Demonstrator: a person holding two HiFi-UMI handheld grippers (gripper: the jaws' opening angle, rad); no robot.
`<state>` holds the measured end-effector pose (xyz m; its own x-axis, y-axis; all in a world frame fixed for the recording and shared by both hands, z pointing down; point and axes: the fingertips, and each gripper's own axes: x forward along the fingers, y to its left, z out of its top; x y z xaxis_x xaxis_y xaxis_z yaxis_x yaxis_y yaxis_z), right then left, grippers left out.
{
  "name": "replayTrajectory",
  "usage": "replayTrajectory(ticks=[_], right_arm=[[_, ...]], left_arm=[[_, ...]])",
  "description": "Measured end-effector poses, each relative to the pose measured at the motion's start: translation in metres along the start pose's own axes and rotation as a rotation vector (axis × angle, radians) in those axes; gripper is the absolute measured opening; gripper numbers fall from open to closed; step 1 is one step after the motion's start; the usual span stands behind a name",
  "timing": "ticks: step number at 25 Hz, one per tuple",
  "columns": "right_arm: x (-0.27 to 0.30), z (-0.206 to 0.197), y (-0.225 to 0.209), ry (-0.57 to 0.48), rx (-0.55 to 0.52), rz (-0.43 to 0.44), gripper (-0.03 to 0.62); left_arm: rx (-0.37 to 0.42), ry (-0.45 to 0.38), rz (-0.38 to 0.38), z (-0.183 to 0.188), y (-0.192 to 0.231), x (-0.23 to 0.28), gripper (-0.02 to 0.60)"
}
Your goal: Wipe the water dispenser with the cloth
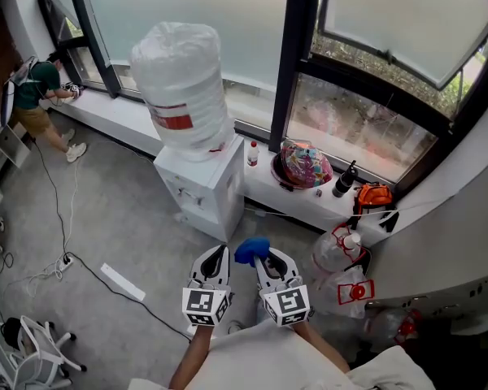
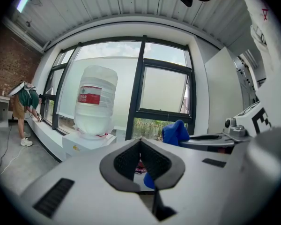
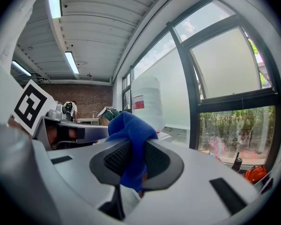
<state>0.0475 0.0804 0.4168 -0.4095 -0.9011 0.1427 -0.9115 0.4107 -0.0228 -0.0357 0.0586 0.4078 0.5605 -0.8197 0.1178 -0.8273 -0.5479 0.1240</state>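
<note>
A person stands on the grey floor [image 1: 122, 218] facing a white water dispenser [image 1: 202, 192], with a hand-held tool in each hand. The right tool [image 1: 261, 256] is clamped on a blue cloth [image 1: 250, 250], which bunches up above its jaws and hangs a little below them. The left tool [image 1: 220, 253] sits just beside it, its jaw tips closed together with nothing between them. Both tools are held apart from the dispenser, short of its front face.

The dispenser stands against the window sill [image 1: 130, 114] and is topped by a large upturned bottle [image 1: 181, 80], wrapped in clear film and carrying a red label. On the sill to its right sit a small red-capped bottle [image 1: 252, 153], a bright patterned bundle [image 1: 303, 165], a black flask [image 1: 344, 179] and an orange object [image 1: 374, 194]. At the far left, another person in a green top [image 1: 39, 84] bends over the sill. A flat white strip [image 1: 123, 282] lies on the floor.
</note>
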Motion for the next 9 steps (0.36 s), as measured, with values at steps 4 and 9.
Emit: replayTrajectory(ticks=[4, 9], right_arm=[[0.0024, 0.0024, -0.0019, -0.003, -0.005, 0.005, 0.078], [0.0025, 0.0011, -0.003, -0.003, -0.006, 0.002, 0.078]], left_arm=[[-0.001, 0.001, 0.006, 0.0005, 0.0013, 0.0011, 0.011], [-0.001, 0.001, 0.007, -0.0003, 0.0011, 0.0016, 0.011]])
